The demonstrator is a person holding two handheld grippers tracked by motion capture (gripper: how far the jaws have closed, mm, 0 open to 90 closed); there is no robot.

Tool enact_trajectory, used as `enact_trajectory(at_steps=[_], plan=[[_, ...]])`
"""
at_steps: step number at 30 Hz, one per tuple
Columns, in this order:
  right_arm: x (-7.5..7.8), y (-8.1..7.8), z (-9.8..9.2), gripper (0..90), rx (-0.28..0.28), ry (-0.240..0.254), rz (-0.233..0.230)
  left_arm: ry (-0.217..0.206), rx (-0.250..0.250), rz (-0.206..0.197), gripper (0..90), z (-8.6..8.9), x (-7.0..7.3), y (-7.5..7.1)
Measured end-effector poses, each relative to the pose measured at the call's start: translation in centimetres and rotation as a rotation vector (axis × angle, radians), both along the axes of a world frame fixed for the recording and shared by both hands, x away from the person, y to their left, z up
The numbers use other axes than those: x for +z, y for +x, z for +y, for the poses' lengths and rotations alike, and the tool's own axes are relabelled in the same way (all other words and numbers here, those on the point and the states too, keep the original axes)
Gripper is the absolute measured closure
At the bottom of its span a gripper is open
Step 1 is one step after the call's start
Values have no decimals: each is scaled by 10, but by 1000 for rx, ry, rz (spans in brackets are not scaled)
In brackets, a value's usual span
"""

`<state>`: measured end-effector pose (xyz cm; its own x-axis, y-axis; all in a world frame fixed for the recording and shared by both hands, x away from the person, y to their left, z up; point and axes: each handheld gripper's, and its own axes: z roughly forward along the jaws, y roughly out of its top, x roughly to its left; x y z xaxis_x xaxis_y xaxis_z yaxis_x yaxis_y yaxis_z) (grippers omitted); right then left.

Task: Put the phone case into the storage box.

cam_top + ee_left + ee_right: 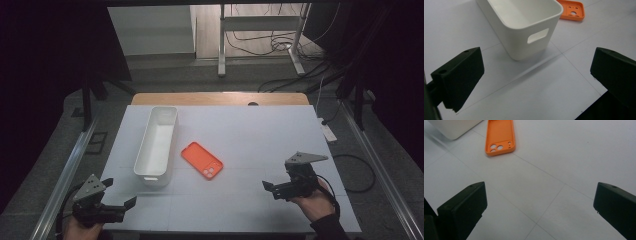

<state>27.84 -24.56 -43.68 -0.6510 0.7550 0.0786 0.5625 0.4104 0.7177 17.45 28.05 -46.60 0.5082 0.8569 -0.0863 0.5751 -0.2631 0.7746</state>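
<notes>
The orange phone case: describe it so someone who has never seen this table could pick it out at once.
On the white table, find the long white bin at the left. Just right of it, apart from it, lies the orange phone case, flat and set at a slant. It is the one brightly coloured thing there, with round camera cut-outs at the end nearer the person.

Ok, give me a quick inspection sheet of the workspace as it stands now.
Surface: white table, faint grid lines, wooden edge at back.
Job's things: orange phone case flat, camera holes toward the person; white bin left of it, apart, empty.
Clutter: nothing seen.
Grippers: left gripper and right gripper both open, holding nothing, at the near edge.
Cables: wires on floor at back and right.
Surroundings: power strip, metal stand, dark curtains.
</notes>
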Motion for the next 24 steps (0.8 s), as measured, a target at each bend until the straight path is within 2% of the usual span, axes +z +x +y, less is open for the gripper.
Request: enact_trajectory(at_steps=[7, 24], plan=[[-1, 5, 6, 0, -1, 6, 9, 1, -3, 1, 0, 0, 0, 0], [-8, 23, 33, 0, 52, -42, 35, 7, -14, 2, 0, -1, 0, 0]])
